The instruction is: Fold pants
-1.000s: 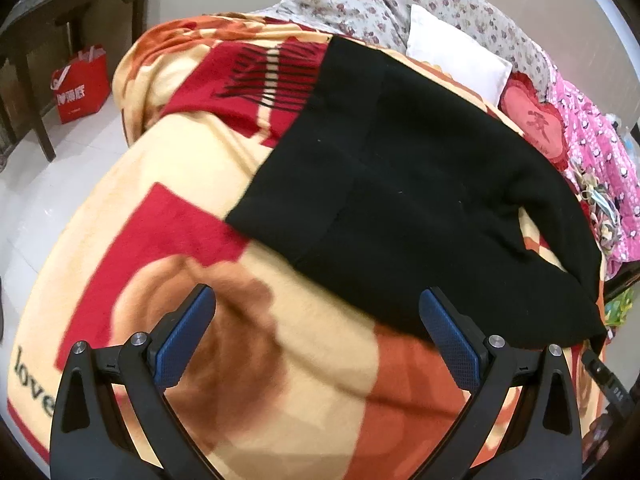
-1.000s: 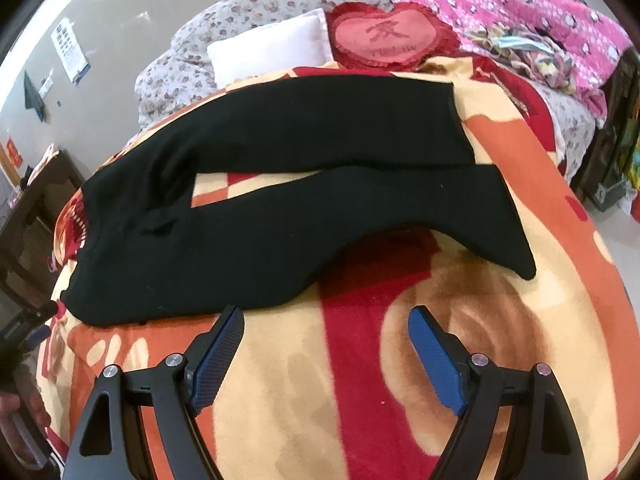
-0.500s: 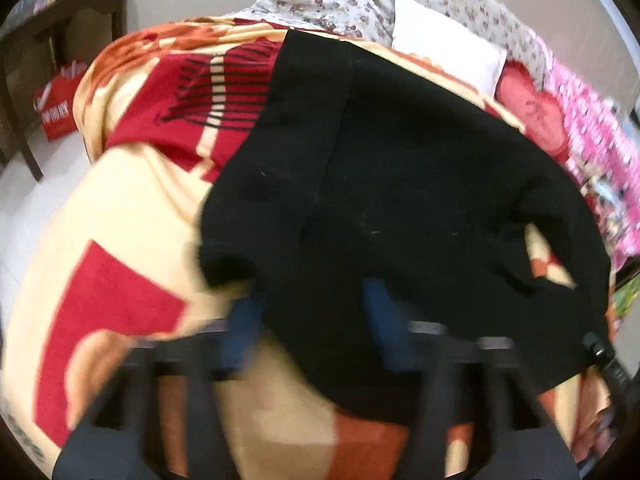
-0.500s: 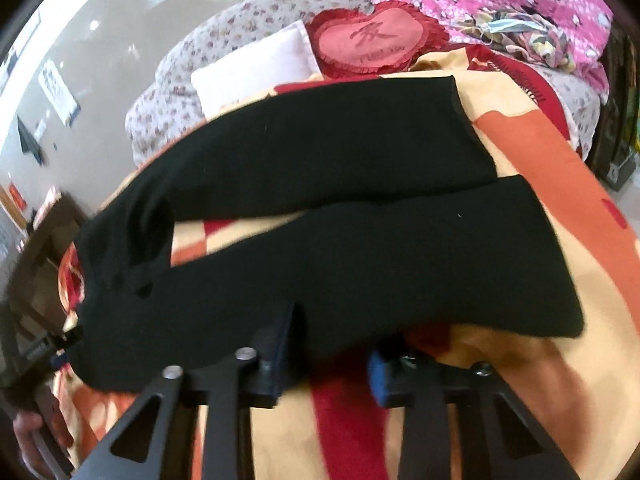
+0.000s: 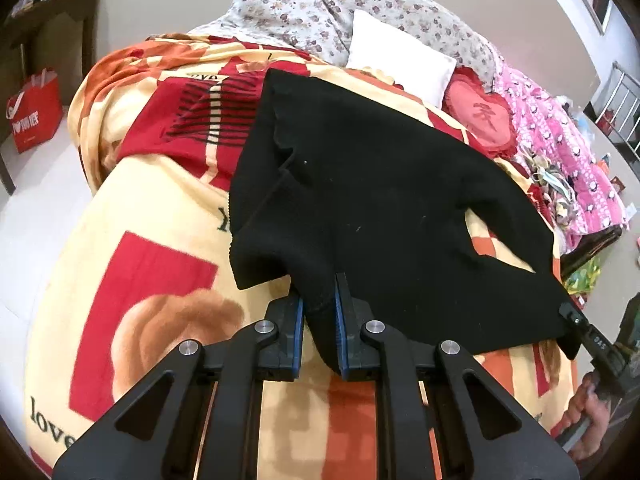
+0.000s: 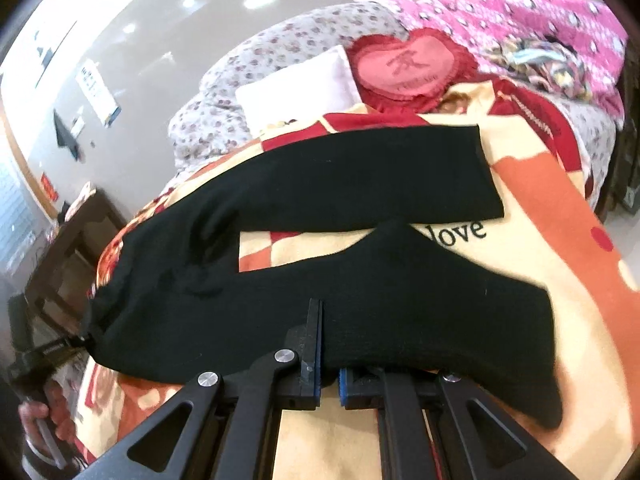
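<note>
Black pants (image 5: 380,184) lie spread on a red, orange and cream blanket (image 5: 152,208) on a bed. My left gripper (image 5: 318,312) is shut on the near edge of the waist end and lifts a fold of it. In the right wrist view the two legs of the pants (image 6: 360,184) stretch to the right, the far one flat, the near one raised. My right gripper (image 6: 329,364) is shut on the near leg's lower edge and holds it a little above the blanket. Each gripper shows small in the other's view, the right one (image 5: 576,320) and the left one (image 6: 80,340).
A white pillow (image 5: 400,64), a red heart cushion (image 5: 484,116), a floral quilt (image 5: 320,12) and pink bedding (image 5: 560,136) lie at the bed's head. A dark wooden table (image 5: 48,12) and a red bag (image 5: 34,114) stand on the floor at left.
Both grippers were open above the blanket; they moved forward to the pants' near edge, shut on the cloth, and have lifted it.
</note>
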Available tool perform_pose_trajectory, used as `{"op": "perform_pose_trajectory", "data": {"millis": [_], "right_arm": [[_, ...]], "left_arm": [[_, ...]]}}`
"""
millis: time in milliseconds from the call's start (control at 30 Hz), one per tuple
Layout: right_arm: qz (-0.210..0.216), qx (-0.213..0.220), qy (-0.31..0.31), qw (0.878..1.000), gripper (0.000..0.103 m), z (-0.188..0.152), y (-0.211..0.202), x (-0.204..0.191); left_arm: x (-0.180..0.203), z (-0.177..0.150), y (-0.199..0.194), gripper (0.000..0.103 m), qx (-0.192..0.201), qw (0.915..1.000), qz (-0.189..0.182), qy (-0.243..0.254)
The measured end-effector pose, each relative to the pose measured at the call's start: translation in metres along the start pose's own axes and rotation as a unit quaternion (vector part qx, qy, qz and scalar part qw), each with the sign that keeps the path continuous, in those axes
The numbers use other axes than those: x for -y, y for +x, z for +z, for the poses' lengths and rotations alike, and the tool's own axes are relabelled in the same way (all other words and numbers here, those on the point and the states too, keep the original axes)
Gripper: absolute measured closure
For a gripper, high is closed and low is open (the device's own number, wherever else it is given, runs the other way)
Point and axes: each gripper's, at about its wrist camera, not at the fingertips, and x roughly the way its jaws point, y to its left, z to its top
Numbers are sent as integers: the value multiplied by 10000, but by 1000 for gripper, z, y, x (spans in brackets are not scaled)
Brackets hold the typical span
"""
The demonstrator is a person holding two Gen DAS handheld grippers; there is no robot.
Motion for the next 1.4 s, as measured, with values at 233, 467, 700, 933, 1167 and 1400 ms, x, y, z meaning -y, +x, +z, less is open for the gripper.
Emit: {"op": "perform_pose_trajectory", "data": {"millis": [233,467,700,933,1167,1400], "right_arm": [[314,-96,221,9992,98,-9,-24,6],[432,-700,-34,9966,98,-42,-29,11],[487,-1050,922,9890,75,-57,-26,66],[394,-653,1712,9823,77,-49,-30,105],[-995,-104,604,9932,91,-38,-66,87],[-2069,-201,638,9761,90,-37,-88,119]], "left_arm": [[-19,-11,-26,92,-228,9988,-260,-340],[-50,-52,-39,92,-577,9976,122,-349],[-46,-67,-35,92,-589,9973,408,-175],[-48,-67,-29,92,-672,9964,516,-44],[-51,-67,-28,92,-700,9961,524,-109],[-50,-66,-40,91,-707,9960,540,-68]]}}
